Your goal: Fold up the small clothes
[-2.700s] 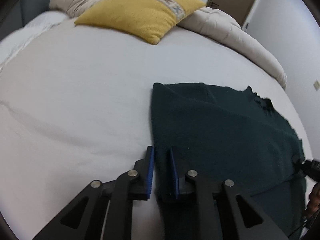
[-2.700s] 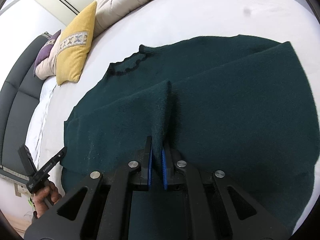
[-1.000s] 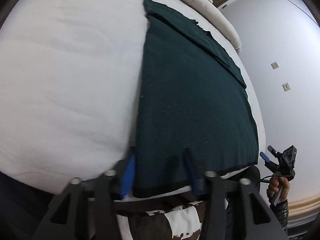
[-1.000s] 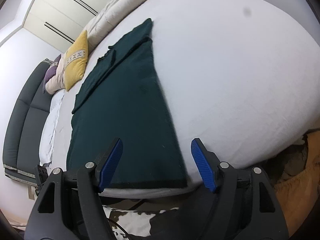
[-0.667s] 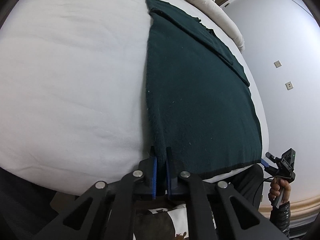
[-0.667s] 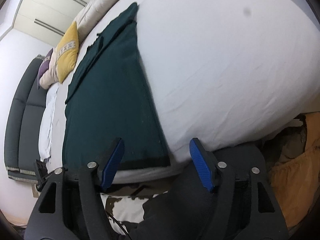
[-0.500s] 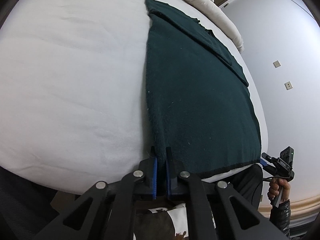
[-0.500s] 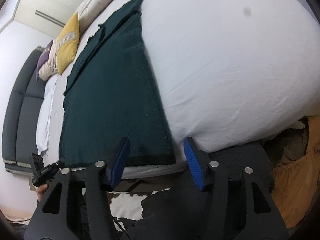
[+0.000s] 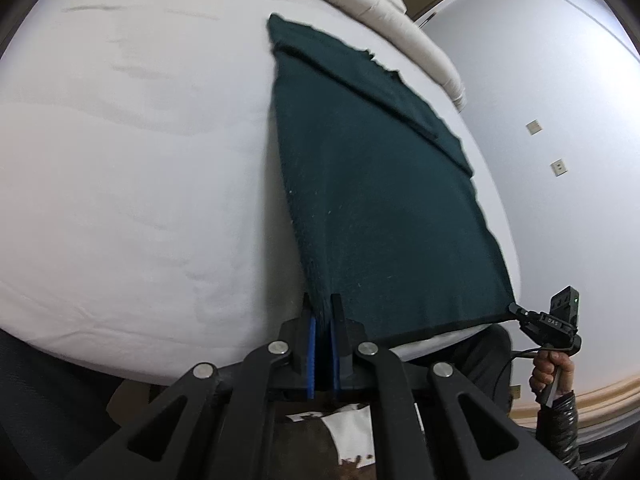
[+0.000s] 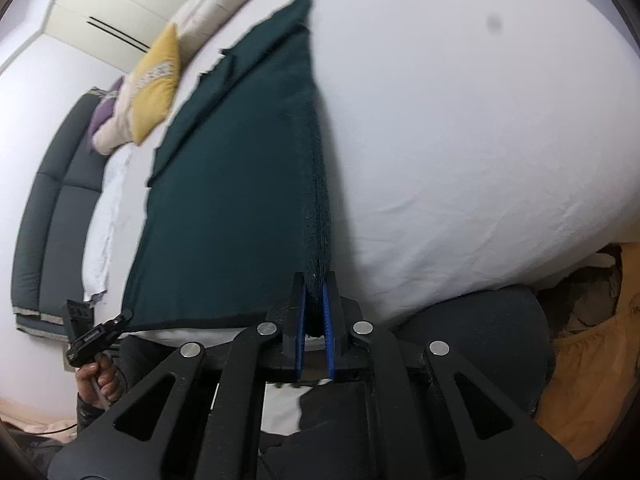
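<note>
Green sweater hem corners clamped by left tool and right tool

Dark green sweater flat on bed

sweater: dark green, black hem | bedsheet: white | pillow: yellow, patterned band | gripper pads: blue | headboard: dark grey

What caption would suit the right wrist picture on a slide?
Right hand-held gripper shut on a near corner of the dark green garment spread on the white bed.
</note>
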Tool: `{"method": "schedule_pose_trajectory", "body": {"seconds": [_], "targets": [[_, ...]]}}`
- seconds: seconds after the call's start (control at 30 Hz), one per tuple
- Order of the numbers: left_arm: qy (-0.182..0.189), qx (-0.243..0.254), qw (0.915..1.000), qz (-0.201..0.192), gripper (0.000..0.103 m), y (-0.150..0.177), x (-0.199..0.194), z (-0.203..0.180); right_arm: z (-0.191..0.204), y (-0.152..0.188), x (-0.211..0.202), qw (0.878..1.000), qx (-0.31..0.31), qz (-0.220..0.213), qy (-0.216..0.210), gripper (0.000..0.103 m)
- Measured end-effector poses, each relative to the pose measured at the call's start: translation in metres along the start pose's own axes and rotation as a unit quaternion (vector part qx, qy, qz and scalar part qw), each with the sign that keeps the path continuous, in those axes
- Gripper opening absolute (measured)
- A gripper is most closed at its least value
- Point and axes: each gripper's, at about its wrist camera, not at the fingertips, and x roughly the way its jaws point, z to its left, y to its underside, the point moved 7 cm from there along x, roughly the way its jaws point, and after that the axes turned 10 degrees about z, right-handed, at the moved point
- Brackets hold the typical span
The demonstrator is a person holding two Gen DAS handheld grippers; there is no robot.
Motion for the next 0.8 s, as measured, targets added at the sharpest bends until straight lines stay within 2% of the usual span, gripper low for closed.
{"method": "schedule_pose_trajectory", "body": {"seconds": [0.23,0.37,0.5,0.63,0.8], "targets": [[0.082,-0.011,0.9959,-0.037,0.006,-0.015,-0.033,-0.017,0.033,-0.023,-0.046,0.993,-0.001,-0.065,-0.100,0.006],[0.129,-0.029,0.9886,-0.072,0.005,-0.036,-0.057,-0.023,0.045,-0.051,-0.066,0.981,0.019,-0.110,-0.159,0.006],[0.164,-0.046,0.9800,-0.102,0.005,-0.064,-0.076,-0.028,0.057,-0.084,-0.082,0.970,0.028,-0.142,-0.195,0.006],[0.182,-0.058,0.9743,-0.120,0.005,-0.094,-0.082,-0.031,0.075,-0.121,-0.094,0.965,0.019,-0.163,-0.205,0.006],[0.181,-0.058,0.9714,-0.142,0.005,-0.137,-0.085,-0.033,0.096,-0.174,-0.105,0.959,0.011,-0.194,-0.206,0.006]]}}
